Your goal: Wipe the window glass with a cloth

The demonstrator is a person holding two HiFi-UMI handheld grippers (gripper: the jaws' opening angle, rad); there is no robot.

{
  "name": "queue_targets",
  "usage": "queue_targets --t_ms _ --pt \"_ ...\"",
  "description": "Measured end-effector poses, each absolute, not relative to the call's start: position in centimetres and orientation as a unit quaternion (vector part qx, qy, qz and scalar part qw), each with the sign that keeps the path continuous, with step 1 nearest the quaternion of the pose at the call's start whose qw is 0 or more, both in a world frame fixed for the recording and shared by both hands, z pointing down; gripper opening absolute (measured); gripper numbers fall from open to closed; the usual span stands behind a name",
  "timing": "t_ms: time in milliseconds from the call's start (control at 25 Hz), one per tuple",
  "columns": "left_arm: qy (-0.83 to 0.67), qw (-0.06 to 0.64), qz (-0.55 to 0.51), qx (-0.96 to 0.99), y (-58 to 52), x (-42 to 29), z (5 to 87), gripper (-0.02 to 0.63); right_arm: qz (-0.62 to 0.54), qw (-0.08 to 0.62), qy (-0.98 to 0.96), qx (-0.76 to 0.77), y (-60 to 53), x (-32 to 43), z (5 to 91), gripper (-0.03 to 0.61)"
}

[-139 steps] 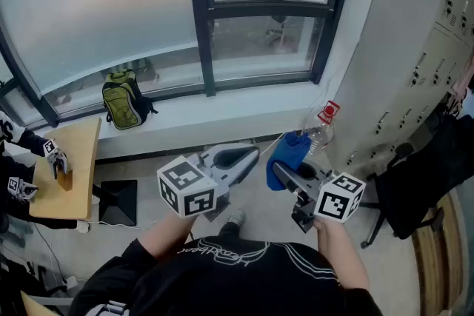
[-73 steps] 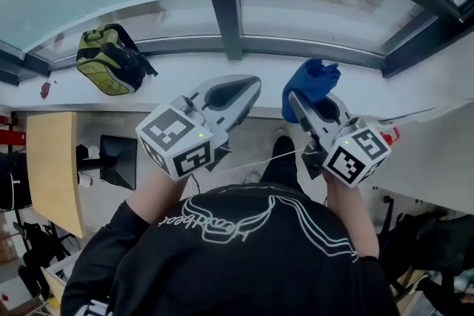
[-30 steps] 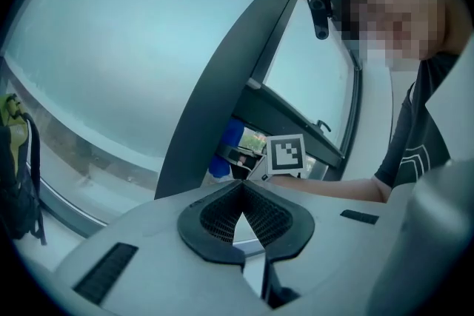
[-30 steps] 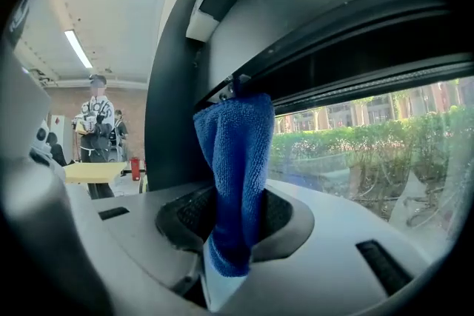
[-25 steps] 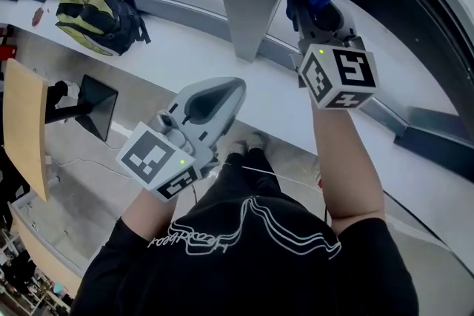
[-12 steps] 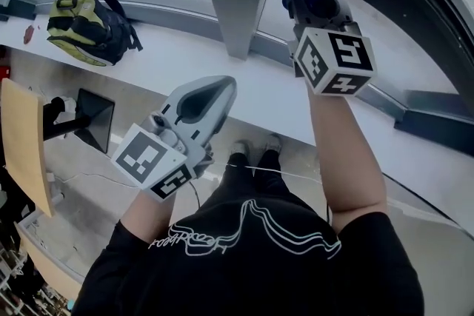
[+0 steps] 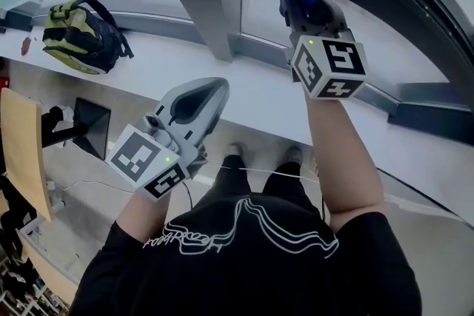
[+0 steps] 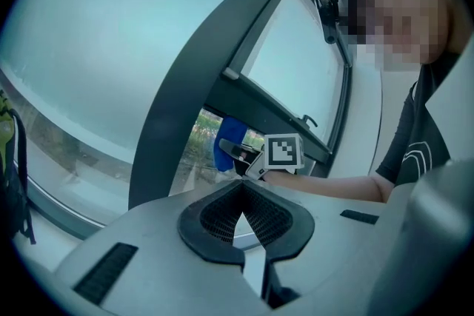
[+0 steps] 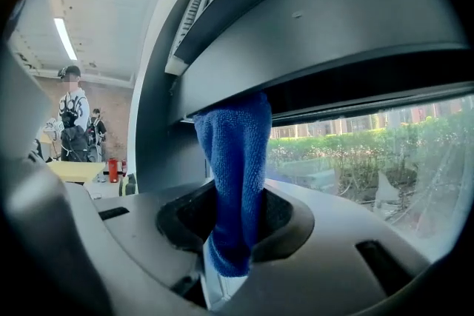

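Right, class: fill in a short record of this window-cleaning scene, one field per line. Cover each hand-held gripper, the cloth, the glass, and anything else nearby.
Right hand-held gripper: shut on the blue cloth, raised to the window
Left hand-held gripper: shut, empty, held lower, away from the glass
Cloth position: sticks up from the jaws, tip by the dark window frame
Window glass: behind the cloth; contact not clear
Nearby: green backpack on the sill
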State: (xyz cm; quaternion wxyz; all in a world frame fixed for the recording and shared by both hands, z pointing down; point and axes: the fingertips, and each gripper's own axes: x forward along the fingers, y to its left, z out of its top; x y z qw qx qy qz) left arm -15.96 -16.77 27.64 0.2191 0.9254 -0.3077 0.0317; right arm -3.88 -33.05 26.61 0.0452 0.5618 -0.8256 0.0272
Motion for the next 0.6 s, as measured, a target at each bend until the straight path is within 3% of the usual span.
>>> queue_targets --t_ms 600 --pt "-0.327 0.246 0.035 0.912 -13.1 -2.9 30.6 0.005 0.052 0.024 -0.794 0.606 -27.9 14.4 29.2 0.094"
